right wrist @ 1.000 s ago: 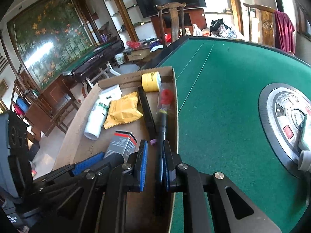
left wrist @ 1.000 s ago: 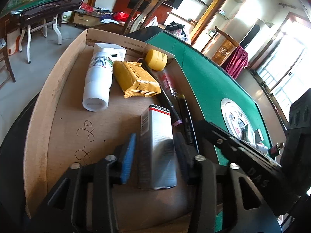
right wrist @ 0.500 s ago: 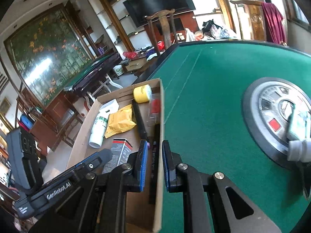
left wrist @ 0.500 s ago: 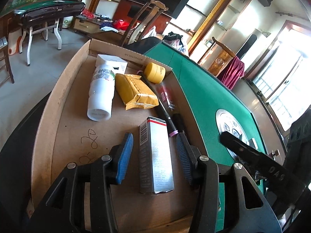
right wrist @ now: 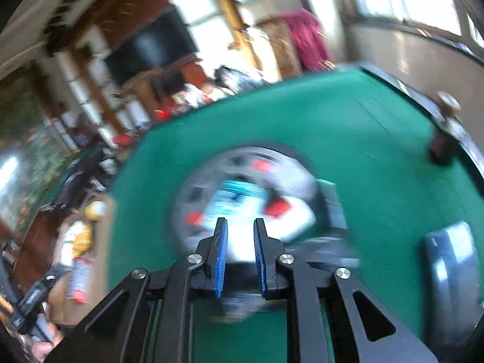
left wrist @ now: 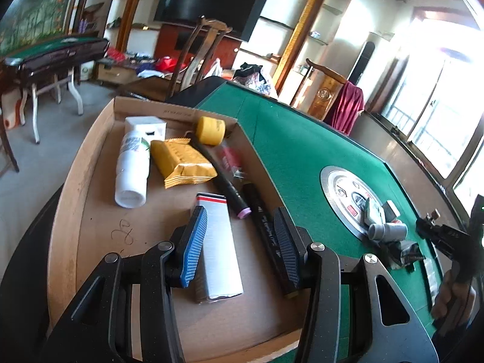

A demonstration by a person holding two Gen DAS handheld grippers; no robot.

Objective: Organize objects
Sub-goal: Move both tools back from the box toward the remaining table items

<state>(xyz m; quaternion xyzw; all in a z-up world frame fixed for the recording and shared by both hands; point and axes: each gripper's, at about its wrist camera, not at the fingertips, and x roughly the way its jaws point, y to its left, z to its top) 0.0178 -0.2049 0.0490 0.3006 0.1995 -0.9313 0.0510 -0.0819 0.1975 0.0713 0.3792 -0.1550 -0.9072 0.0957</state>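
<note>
Left gripper tilted down over the cardboard tray, jaws part-open, nothing gripped. Silver box lies flat between and below the blue pads, not pinched. Black marker lies just beside the box at 3 o'clock, under the right pad. Further in the tray: white bottle at 11 o'clock, yellow packet at 12, yellow cap beyond it, dark pen with pink tip running toward 12.

Right gripper angled down over the green table, view heavily blurred. Its jaws have just been opening a little; narrow gap, nothing between them. Round silver panel sits right ahead at 12 o'clock with a white and teal item on it, too blurred to tell more. Tray at 9 o'clock, well apart. Left-wrist view shows a hand holding the right gripper's handle at 3 o'clock.
</note>
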